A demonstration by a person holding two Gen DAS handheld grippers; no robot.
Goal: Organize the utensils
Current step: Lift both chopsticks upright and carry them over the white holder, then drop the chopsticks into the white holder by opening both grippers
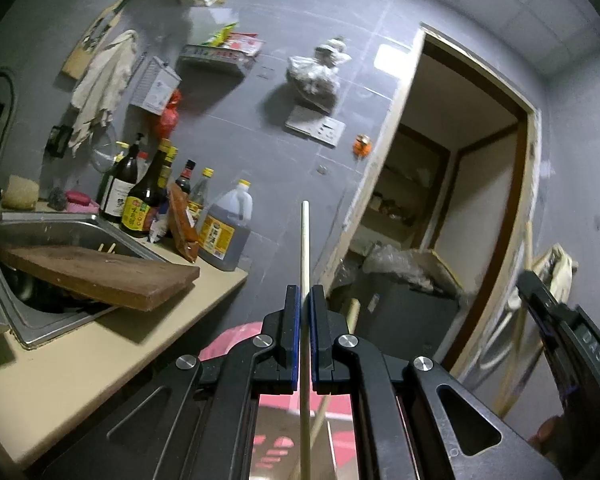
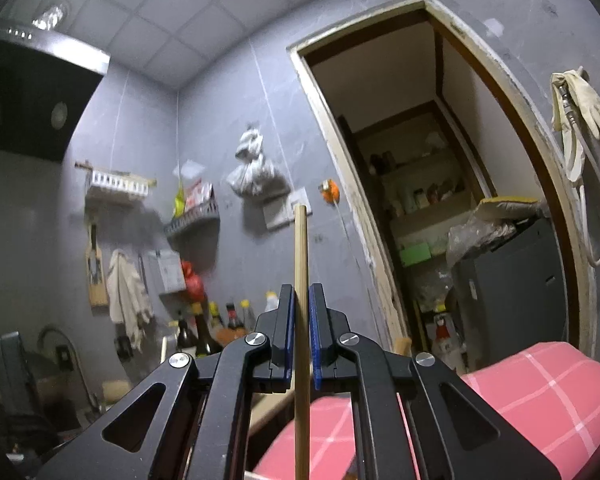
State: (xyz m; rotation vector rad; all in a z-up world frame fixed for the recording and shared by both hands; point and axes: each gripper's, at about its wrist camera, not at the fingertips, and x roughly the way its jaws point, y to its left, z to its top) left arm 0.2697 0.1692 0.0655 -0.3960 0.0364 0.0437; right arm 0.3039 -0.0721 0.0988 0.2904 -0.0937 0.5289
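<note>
While both jaws are pinching one chopstick each, the left gripper [image 1: 305,300] is holding its chopstick [image 1: 305,248] upright at frame centre, and the right gripper [image 2: 300,300] is holding its stick [image 2: 301,256] likewise; the desk [image 1: 100,344] is lying lower left.

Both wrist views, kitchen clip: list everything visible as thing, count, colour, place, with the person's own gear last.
chopstick in left claw: one, pale wood, upright between pads
chopstick in right claw: one, tan wood, upright between pads
cutting board: one, brown, tilted across sink
sink: one, steel, left in counter
sauce bottles: several, dark, behind sink
oil jug: one, amber, counter end
cloth: one, off-white, hanging on wall
doorway: one, wood frame, right
range hood: one, black, upper left
left claw: black, blue pads, shut
right claw: black, blue pads, shut
</note>
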